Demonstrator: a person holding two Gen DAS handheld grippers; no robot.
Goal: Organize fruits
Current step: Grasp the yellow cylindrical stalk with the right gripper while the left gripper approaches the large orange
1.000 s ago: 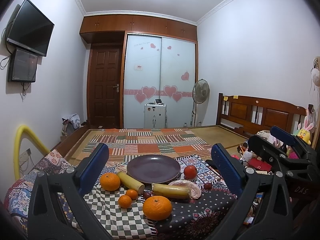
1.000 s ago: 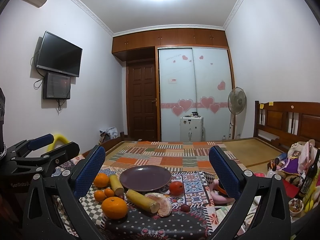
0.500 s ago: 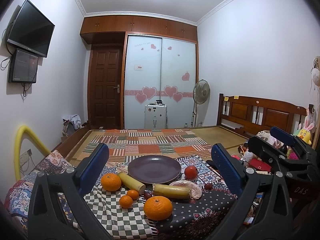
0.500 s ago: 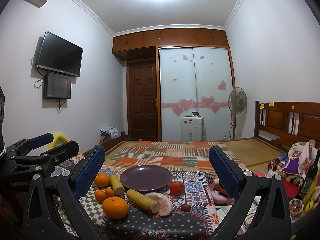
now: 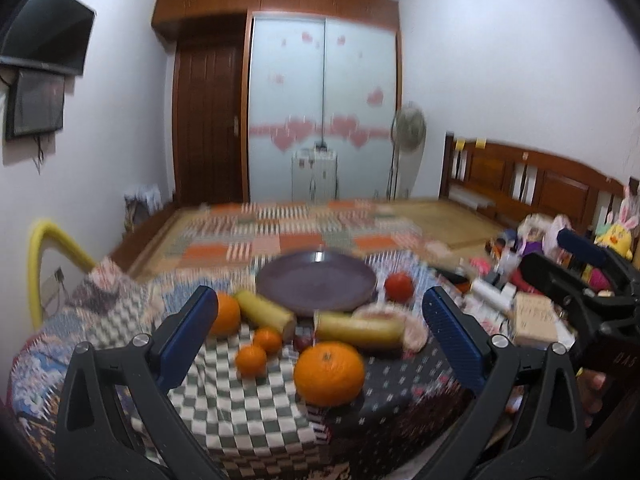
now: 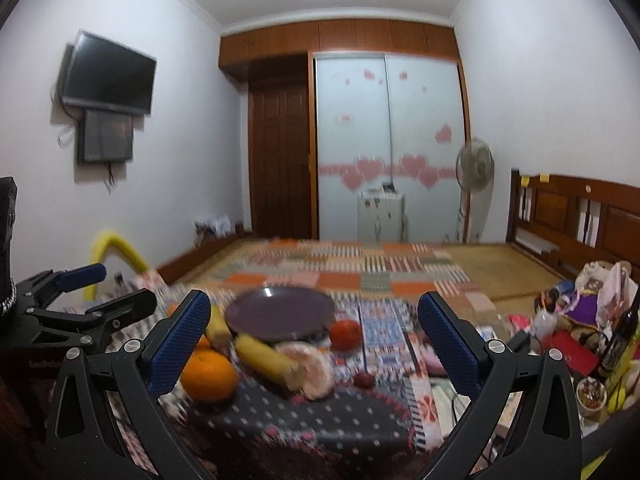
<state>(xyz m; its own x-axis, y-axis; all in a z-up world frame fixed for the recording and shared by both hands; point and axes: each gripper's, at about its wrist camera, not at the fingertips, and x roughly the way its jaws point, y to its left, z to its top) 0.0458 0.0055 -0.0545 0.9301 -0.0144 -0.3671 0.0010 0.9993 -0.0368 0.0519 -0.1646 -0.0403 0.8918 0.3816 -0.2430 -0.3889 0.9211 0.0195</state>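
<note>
Nearest in the left wrist view, the left claw stands wide with nothing between its blue pads, and the big orange sits on the cloth straight ahead of it, almost centred in the gap. Just behind that orange lie two small oranges to the left and a banana piece whose long axis runs left to right across the claw's line, so closing on it would want the fingers turned. A second banana piece lies slantwise toward the plate, with another orange at its left, partly behind the left finger. Farther back, the purple plate is bare, and a tomato rests just to its right. From the right wrist view, the right claw is equally wide and empty, and the same big orange lies off toward its left finger, while the tomato sits nearly ahead. By my reading, the left claw is the better lined up for the big orange, and the plate lies straight beyond it.
</note>
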